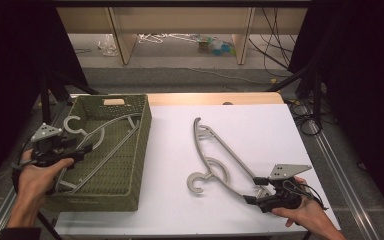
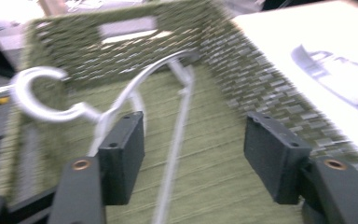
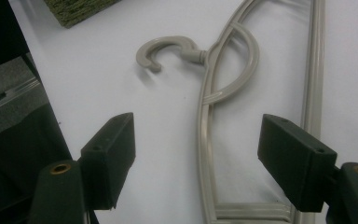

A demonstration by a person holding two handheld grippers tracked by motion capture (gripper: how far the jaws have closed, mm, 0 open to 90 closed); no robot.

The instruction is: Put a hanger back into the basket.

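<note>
A grey plastic hanger [image 1: 105, 131] lies slanted inside the green woven basket [image 1: 141, 150] at the left, its hook over the basket's left rim. My left gripper [image 1: 87, 149] hovers at that rim, open; in the left gripper view its jaws [image 2: 196, 140] stand apart over the basket floor [image 2: 242, 60], with the hanger [image 2: 135, 88] just beyond them and nothing pressed. A second grey hanger [image 1: 219, 150] lies flat on the white table. My right gripper [image 1: 255, 190] is open at its near end; in the right gripper view the hanger [image 3: 170, 45] runs up between the spread jaws [image 3: 198, 144], untouched.
The white tabletop [image 1: 260, 125] ends in a wooden strip at the back. Black stands and cables [image 1: 305, 115] flank both sides. Beyond the table are wooden furniture legs [image 1: 122, 40] and loose items on the floor. Metal rails run along the table's sides.
</note>
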